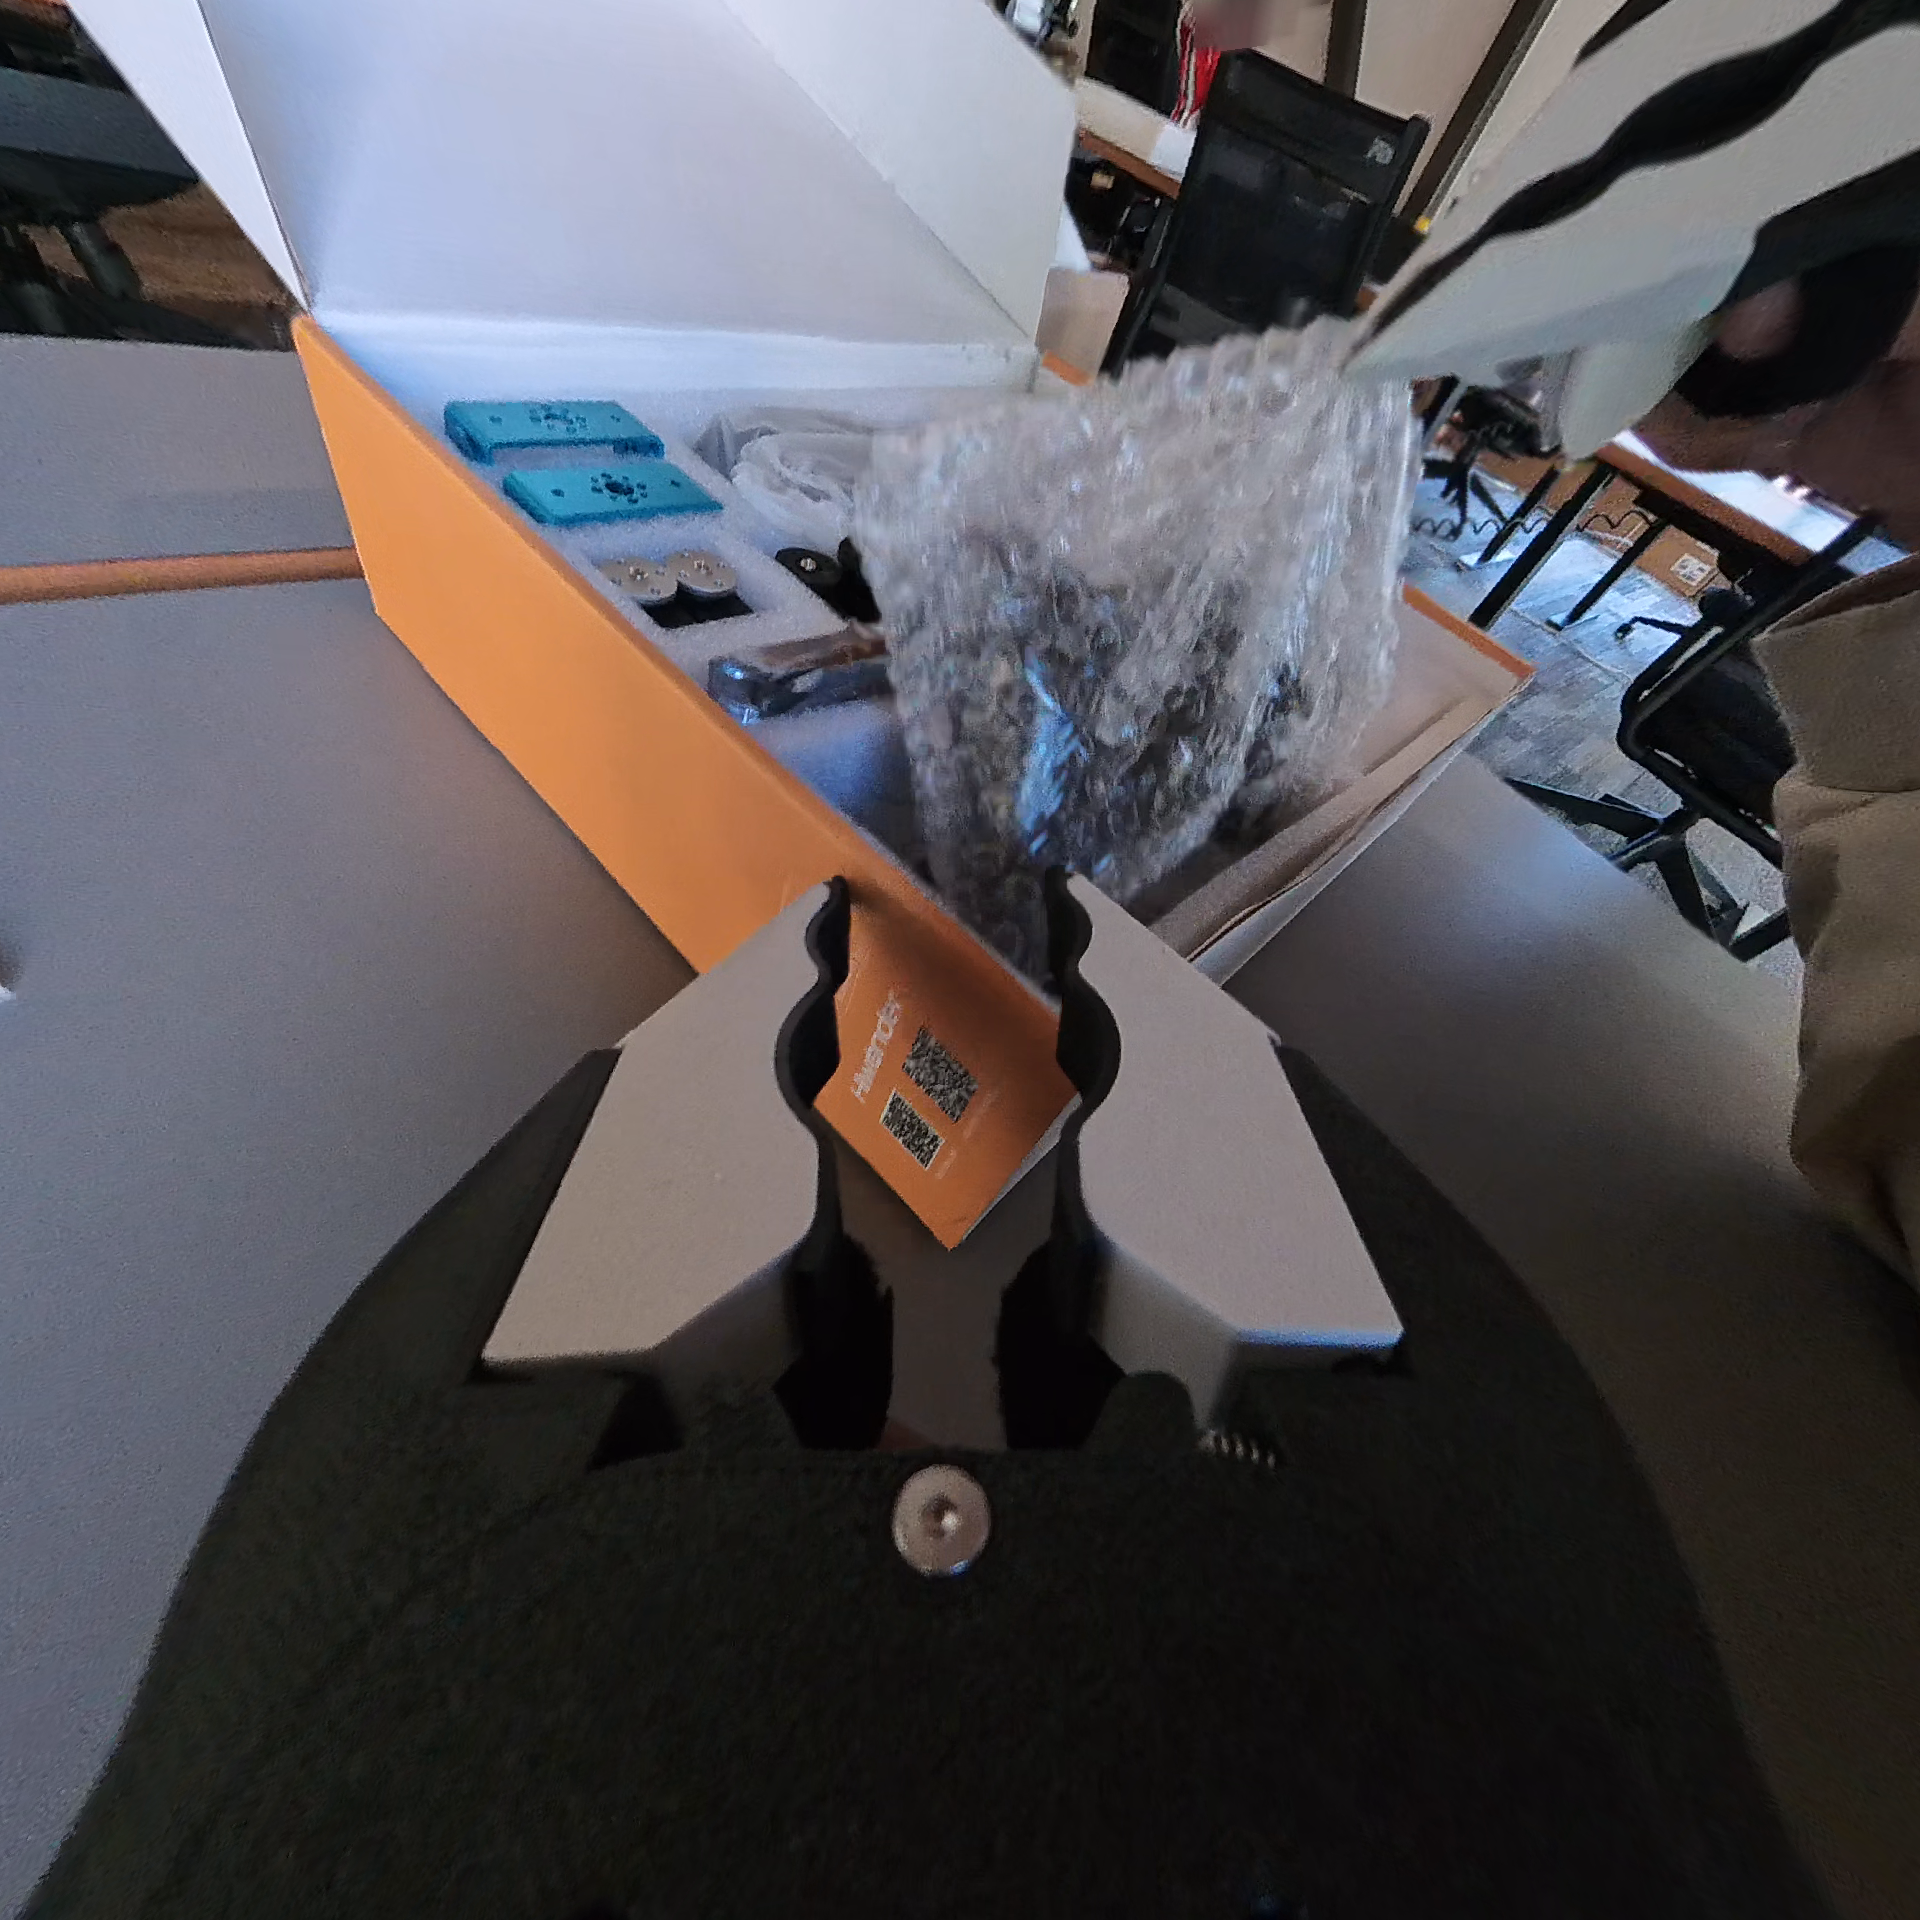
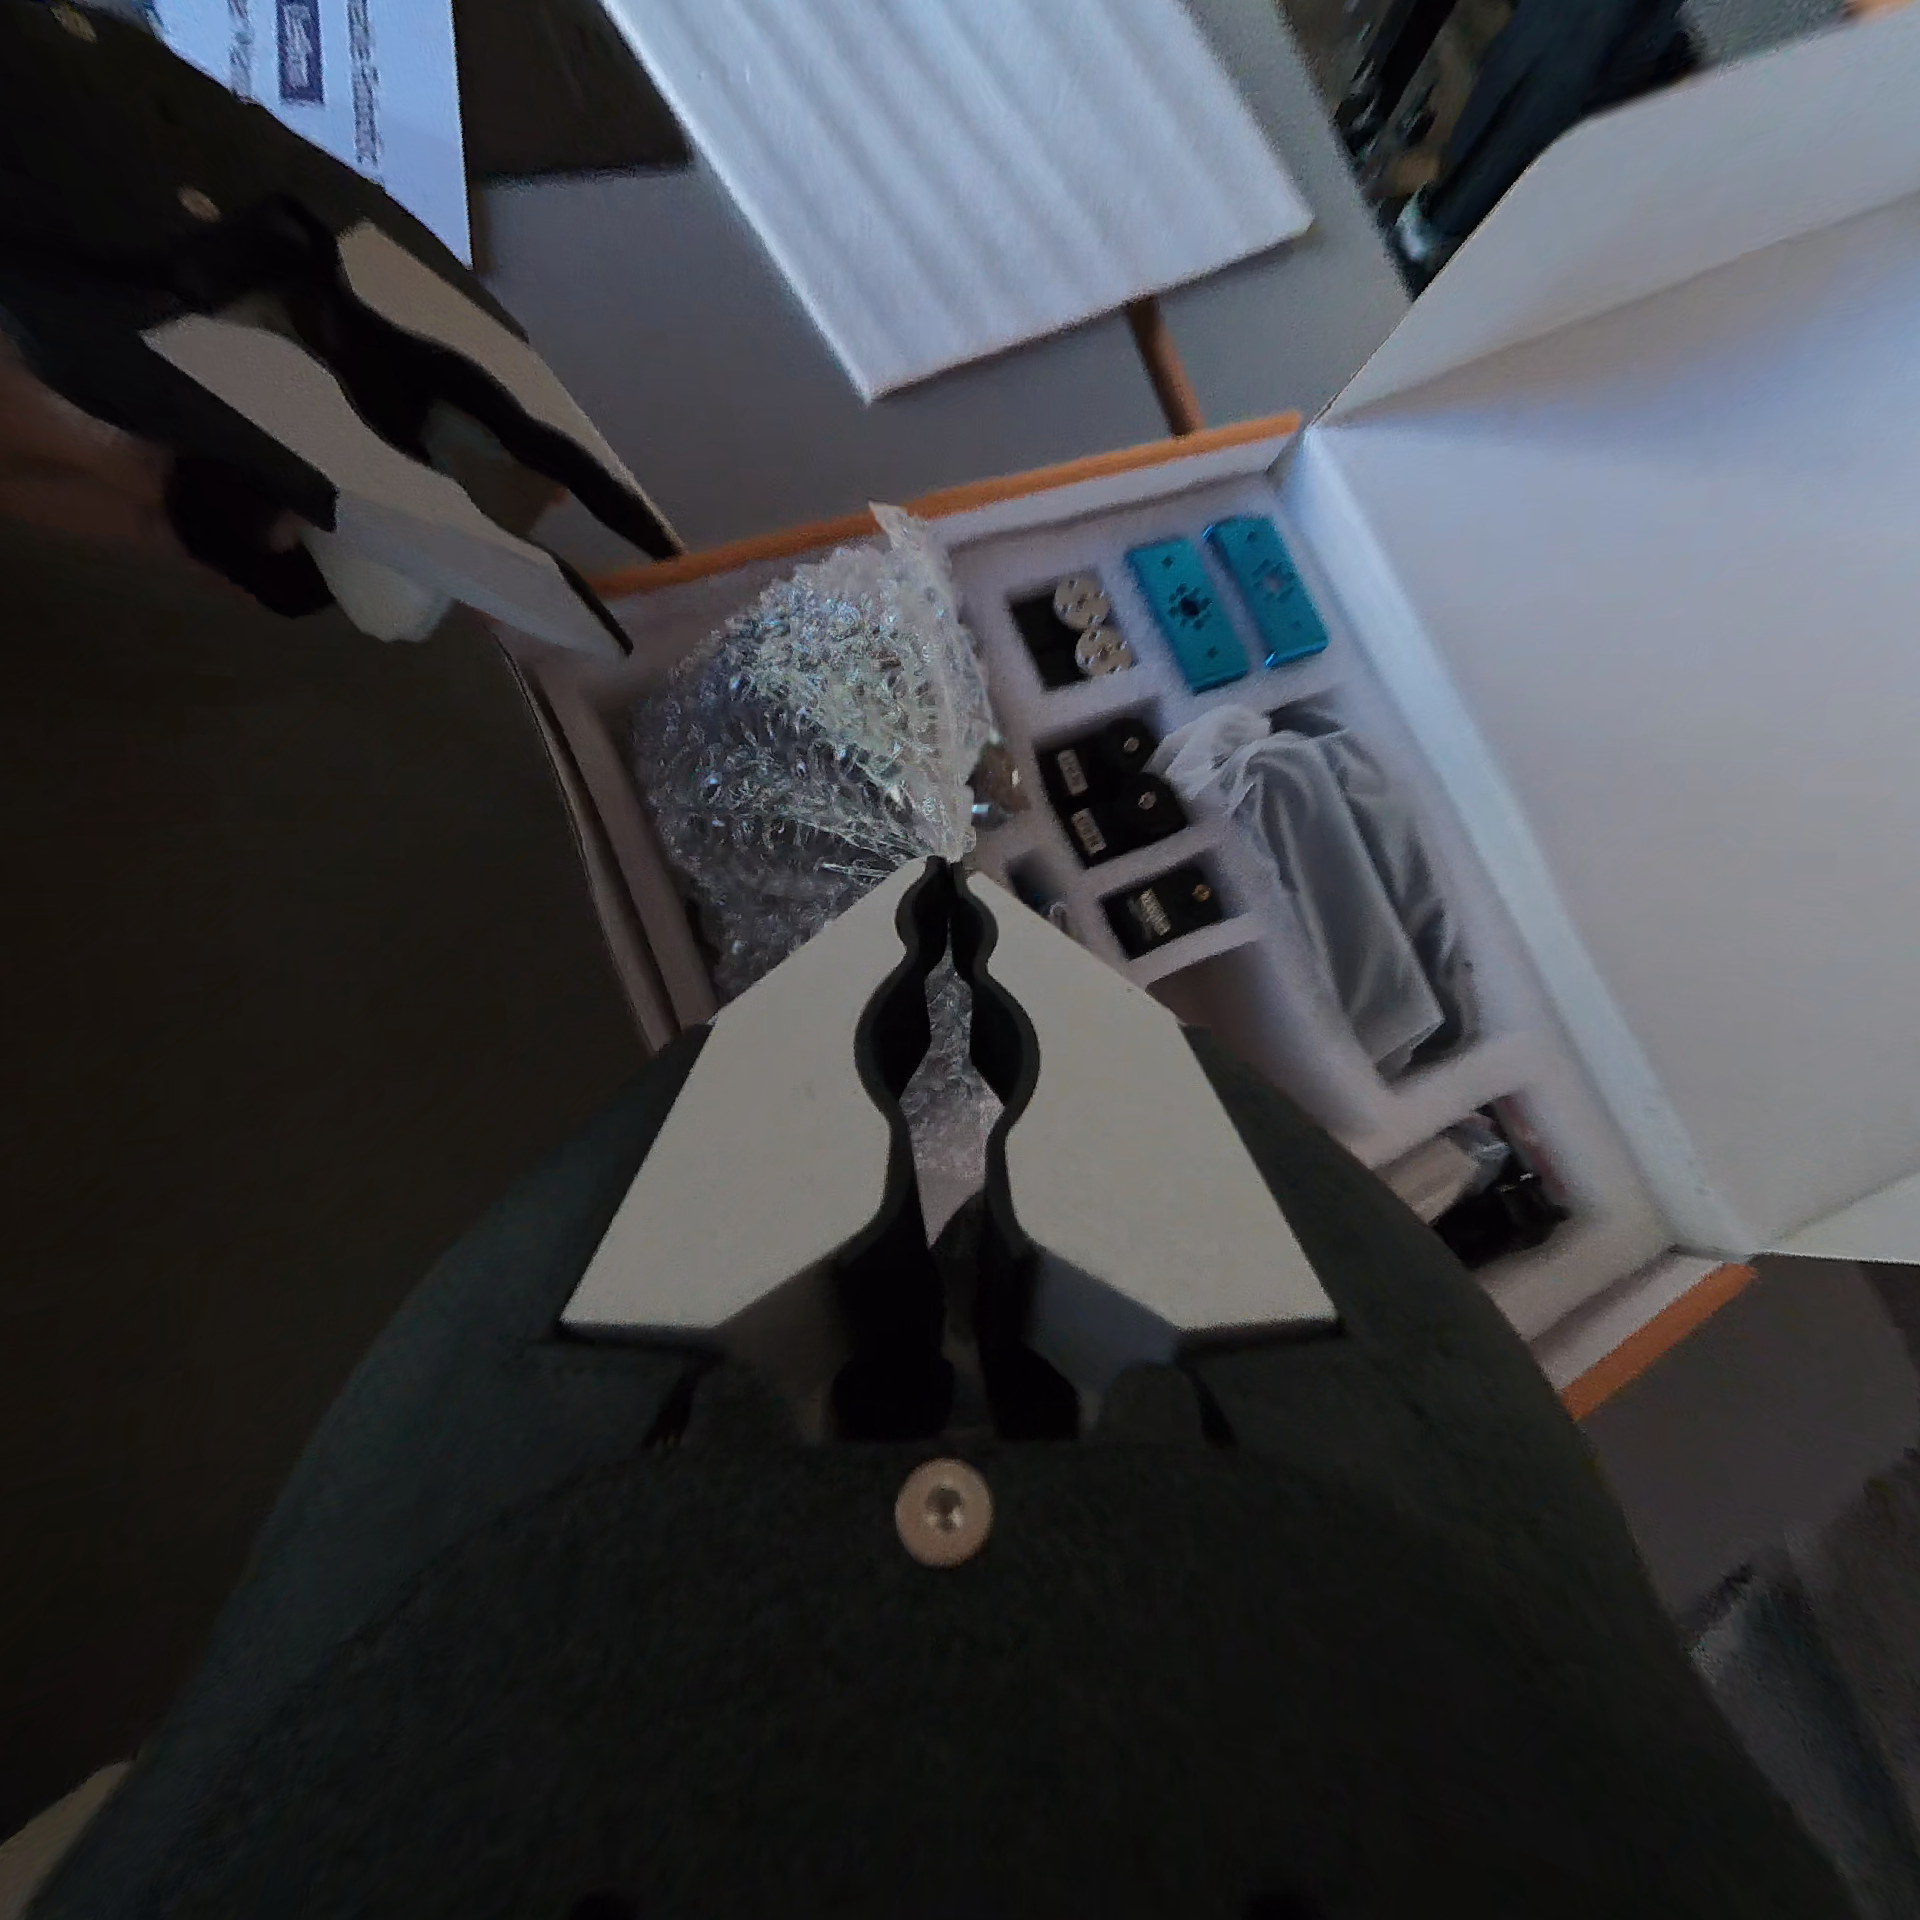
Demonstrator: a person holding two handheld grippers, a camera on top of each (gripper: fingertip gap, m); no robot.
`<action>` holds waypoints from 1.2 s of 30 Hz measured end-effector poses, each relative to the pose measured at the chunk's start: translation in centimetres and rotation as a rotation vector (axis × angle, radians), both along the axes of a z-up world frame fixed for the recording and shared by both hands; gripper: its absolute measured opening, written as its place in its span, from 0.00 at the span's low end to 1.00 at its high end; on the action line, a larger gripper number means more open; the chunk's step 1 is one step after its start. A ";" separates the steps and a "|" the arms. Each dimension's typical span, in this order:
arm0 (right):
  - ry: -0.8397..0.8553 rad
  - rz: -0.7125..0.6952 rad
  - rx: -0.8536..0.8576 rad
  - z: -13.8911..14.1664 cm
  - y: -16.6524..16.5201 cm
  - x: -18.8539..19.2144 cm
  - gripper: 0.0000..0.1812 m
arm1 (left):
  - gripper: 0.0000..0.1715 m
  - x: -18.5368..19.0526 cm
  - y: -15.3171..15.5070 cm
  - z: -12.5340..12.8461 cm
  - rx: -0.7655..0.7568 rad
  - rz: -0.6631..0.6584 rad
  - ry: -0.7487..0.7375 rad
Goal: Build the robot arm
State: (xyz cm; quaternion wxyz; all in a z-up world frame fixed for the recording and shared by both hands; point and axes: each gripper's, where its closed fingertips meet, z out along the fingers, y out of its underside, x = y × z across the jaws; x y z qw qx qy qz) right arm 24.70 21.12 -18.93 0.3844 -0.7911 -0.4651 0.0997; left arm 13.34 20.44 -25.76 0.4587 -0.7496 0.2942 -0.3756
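Note:
An open orange box (image 1: 582,675) with a white foam insert lies on a grey table. My right gripper (image 2: 948,868) is shut on the top edge of a bubble-wrap bag (image 2: 800,727) with dark parts inside. The bag hangs partly lifted above the box's end compartment. In the left wrist view the bag (image 1: 1132,623) is blurred, with the right gripper (image 1: 1361,358) pinching its top. My left gripper (image 1: 945,894) is open and straddles the box's near corner, one finger outside the wall and one over the inside. It also shows in the right wrist view (image 2: 644,592).
The foam holds two blue plates (image 1: 551,428), silver discs (image 1: 665,577), black servos (image 2: 1112,790) and a clear plastic bag (image 2: 1340,862). The white lid (image 2: 1662,623) stands open. A white foam sheet (image 2: 966,177) lies on the table (image 1: 208,831). A person's sleeve (image 1: 1849,883) is at right. There is about 15 cm between the tips of the two grippers. Both grippers' tips are roughly 30 cm from the white lid (image 2: 1662,623).

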 end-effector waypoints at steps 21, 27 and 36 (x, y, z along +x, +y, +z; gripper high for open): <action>0.068 0.078 -0.009 3.7 -15.5 -1.5 0.00 | 0.22 -0.2 -1.3 1.4 0.088 -0.027 0.009; 0.092 0.044 -0.172 -2.4 -20.7 -0.9 0.00 | 0.22 -0.1 -1.4 0.8 0.083 -0.022 0.022; 0.188 -0.020 -0.309 -7.3 -19.4 2.2 0.00 | 0.22 -0.1 -1.2 0.3 0.078 -0.014 0.038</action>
